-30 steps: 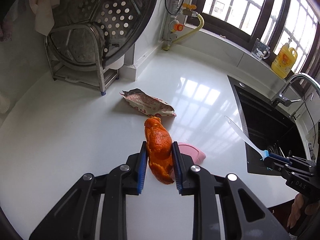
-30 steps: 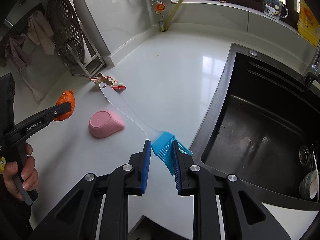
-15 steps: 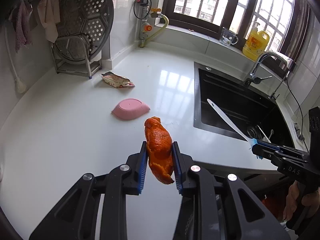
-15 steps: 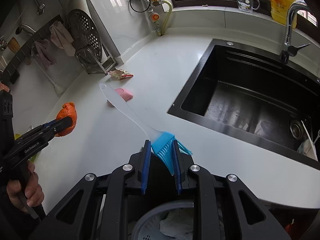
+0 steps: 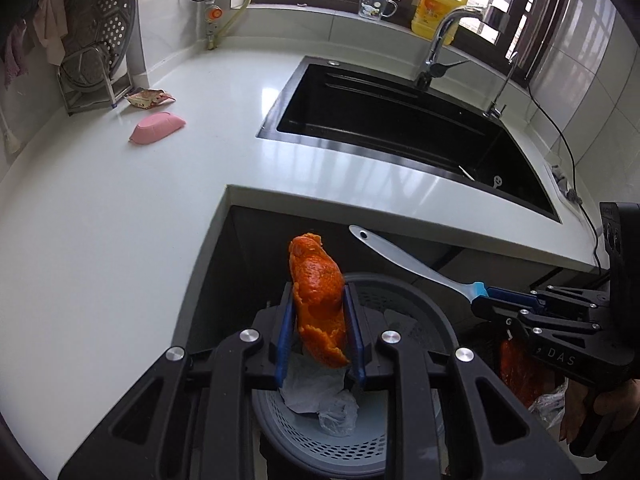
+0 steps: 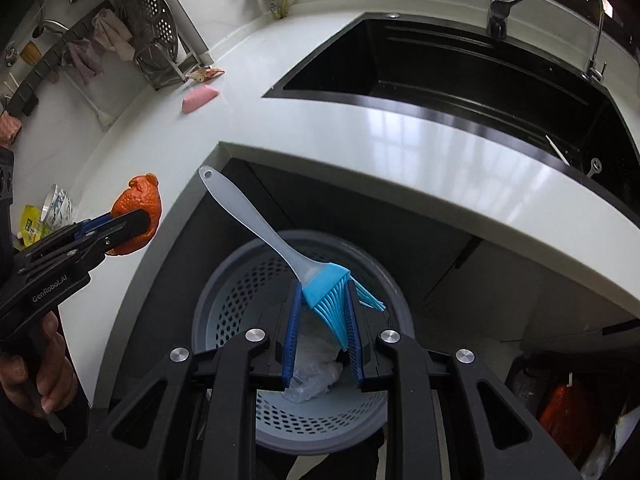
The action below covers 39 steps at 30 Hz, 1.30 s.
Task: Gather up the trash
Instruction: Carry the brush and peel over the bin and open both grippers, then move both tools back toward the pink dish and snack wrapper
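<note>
Left gripper clamped on orange peel, held above grey perforated trash bin beside white countertop. Right gripper clamped on blue bristles of silicone basting brush, over the same bin, crumpled plastic inside.

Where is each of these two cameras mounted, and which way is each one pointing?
Left wrist: on the left gripper, looking down past its orange peel into the trash bin; a hand shows at right.
Right wrist: on the right gripper, looking down past its blue brush into that bin; a hand shows at left.
Both share bin, sink, countertop and the other gripper.
</note>
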{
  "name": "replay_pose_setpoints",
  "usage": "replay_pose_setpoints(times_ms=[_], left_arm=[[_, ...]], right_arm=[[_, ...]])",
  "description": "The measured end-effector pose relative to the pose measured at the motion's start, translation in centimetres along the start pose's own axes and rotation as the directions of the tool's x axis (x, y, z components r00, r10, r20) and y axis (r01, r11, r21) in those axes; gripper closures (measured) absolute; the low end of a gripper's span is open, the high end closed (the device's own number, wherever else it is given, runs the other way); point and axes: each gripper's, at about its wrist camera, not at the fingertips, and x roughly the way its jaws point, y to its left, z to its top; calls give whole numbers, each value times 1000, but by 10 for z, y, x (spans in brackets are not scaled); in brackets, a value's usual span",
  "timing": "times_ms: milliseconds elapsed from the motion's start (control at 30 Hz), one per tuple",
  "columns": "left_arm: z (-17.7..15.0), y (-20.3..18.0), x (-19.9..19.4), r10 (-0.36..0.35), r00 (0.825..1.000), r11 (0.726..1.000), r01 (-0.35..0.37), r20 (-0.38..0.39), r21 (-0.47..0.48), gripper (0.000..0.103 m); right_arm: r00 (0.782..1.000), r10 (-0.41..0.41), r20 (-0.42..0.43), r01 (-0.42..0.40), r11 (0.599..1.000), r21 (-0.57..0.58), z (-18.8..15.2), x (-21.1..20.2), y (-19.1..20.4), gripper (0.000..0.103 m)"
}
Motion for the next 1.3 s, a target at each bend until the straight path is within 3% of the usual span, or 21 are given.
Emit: replay_pose_setpoints(times_ms=[233,533,600,667,700,1300], left_arm=[[-25,-28,9,48,998,999,-47,-43,24,78],[-34,-31,1,89,995,995,-90,-49,-29,73],[-36,-32,-3,97,994,994,-99,-49,-37,67],[-38,-31,-7,104,994,993,-106,-43,-52,47],[-38,-31,-10,105,994,992,-107,-38,-59,44],[-37,-27,-29,132,991,989,-134,-32,-64,43]], right_arm=[[997,6,-78,-6,1000,-3,-29,21,-10,82],[994,36,-101,-40,999,-36,-37,25,-9,81],[994,48,-101,-52,998,-34,-37,24,-9,79],[994,55,-96,-58,998,-29,-38,21,-10,74],[994,55,-91,-58,998,-30,-38,19,-9,70],[995,92,-47,-94,995,-36,-30,-4,1,65]])
